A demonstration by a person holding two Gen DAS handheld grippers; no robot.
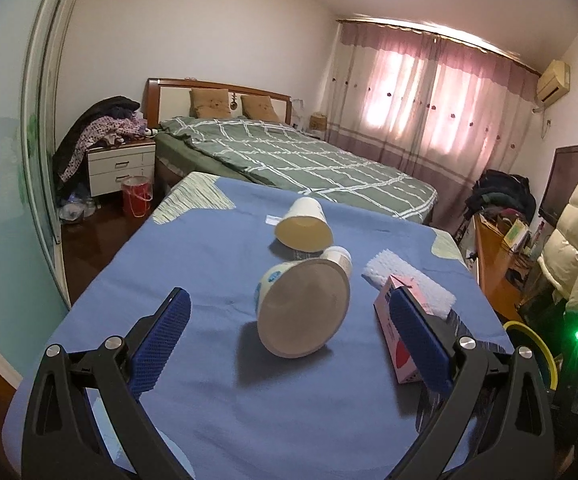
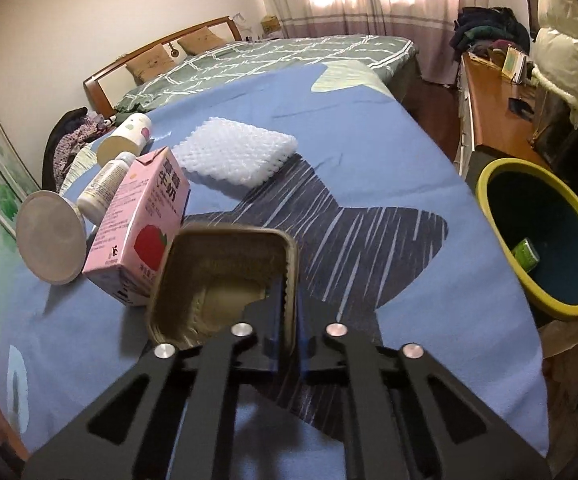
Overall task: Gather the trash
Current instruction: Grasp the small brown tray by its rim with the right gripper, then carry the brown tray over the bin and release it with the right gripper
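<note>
My right gripper (image 2: 287,296): fingers clenched on near wall of foil tray (image 2: 225,276), pink milk carton (image 2: 145,224) touching tray at fingers' left. My left gripper (image 1: 289,344): fingers released, tipped yogurt cup (image 1: 303,308) between them on blue counter (image 1: 209,264), untouched. Yellow-rimmed bin (image 2: 545,236) right of right fingers.

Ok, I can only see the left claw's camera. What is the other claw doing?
Observer: The right claw is shut on the wall of a foil tray.
Operator: Is that yellow bit at my edge a bin?
Observer: Yes, a yellow-rimmed bin, just off the right edge of the blue cloth.
Operator: Is anything in it?
Observer: One small green box lies inside.
</note>
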